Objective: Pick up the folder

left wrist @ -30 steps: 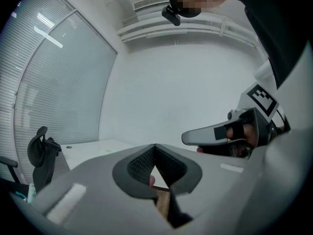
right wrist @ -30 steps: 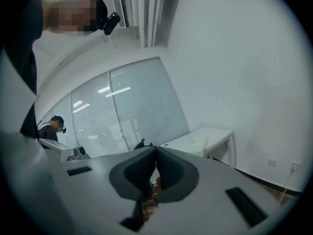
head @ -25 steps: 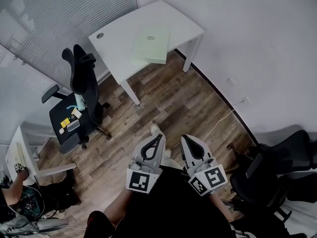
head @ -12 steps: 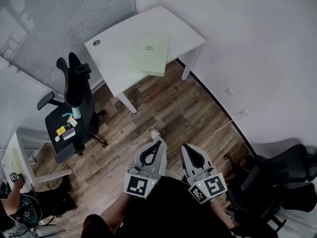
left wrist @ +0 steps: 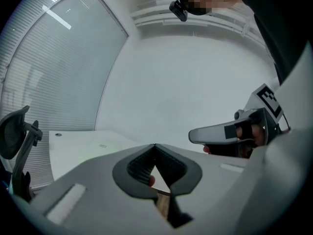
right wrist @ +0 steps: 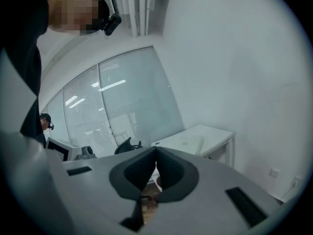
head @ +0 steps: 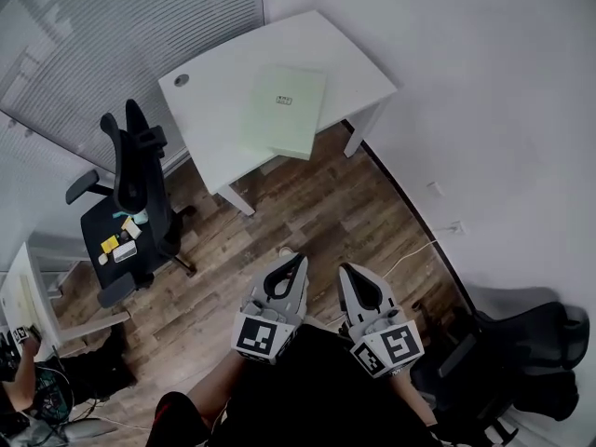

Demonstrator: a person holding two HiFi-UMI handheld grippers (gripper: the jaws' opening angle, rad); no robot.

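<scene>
A pale green folder lies flat on the white table far ahead, its near edge hanging slightly over the table's front edge. It shows faintly in the left gripper view as a folder and in the right gripper view as a folder. My left gripper and right gripper are held side by side over the wooden floor, well short of the table. Both have their jaw tips touching and nothing between them. The right gripper also appears in the left gripper view.
A black office chair with small items on its seat stands left of the table. Another black chair is at the lower right by the wall. A cable runs across the floor to a wall socket. A second desk and a seated person are at the far left.
Both grippers and the head camera have moved forward toward the table; the table and folder appear slightly larger and nearer. Both grippers stay shut.
</scene>
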